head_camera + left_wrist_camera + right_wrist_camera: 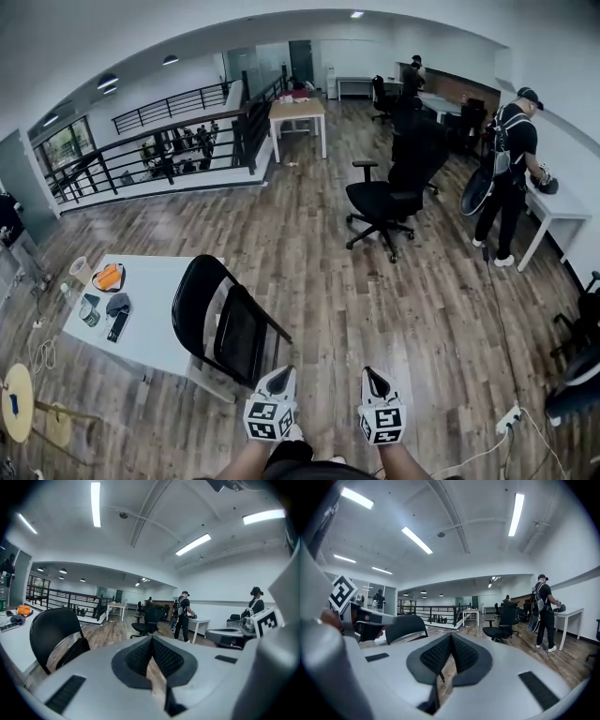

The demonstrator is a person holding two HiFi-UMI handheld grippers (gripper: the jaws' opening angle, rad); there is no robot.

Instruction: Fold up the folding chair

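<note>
Both claws sit low in the head view, side by side and held out level over the wooden floor. The left claw is fully closed: in its own view the ribbed black pads meet at the tip with nothing between them, only floor showing through the narrow wedge below. The right claw is likewise shut and empty, its pads pressed together. Neither claw touches anything.

The black folding chair stands on the floor ahead and to the left of the left claw, near it but apart. It is just beside the near right edge of a white worktop. From this steep angle it looks opened out, with the seat down, though that is hard to judge. The left gripper view shows its curved backrest at lower left, and the right gripper view shows it behind the other claw's marker cube.

An orange object and some small dark items lie on the worktop. Farther off are a black office chair, a black railing and a person standing at a white desk.
</note>
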